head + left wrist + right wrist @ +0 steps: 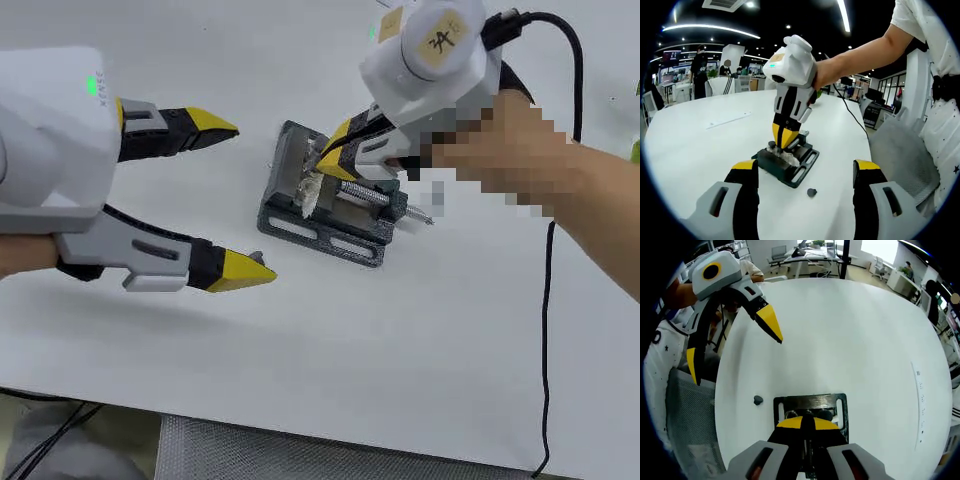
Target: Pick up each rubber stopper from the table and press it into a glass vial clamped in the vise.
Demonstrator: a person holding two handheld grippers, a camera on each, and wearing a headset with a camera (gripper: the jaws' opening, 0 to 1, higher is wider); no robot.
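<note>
Left gripper [250, 200] held open, right gripper [328, 165] closed over vise [330, 238]; rubber stopper [811, 192] ahead of left gripper judged light, squashy, best pinched by sides

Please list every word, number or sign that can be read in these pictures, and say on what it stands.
"34", handwritten, not certain: round sticker on the right gripper.
Too small to read: small print on the left gripper, on its white shell.
Too blurred to read: faint marks on the table.

Bare table [400, 350] all round the vise [330, 232], right tool [335, 165] over its top, loose stopper [811, 192] nearby.
</note>
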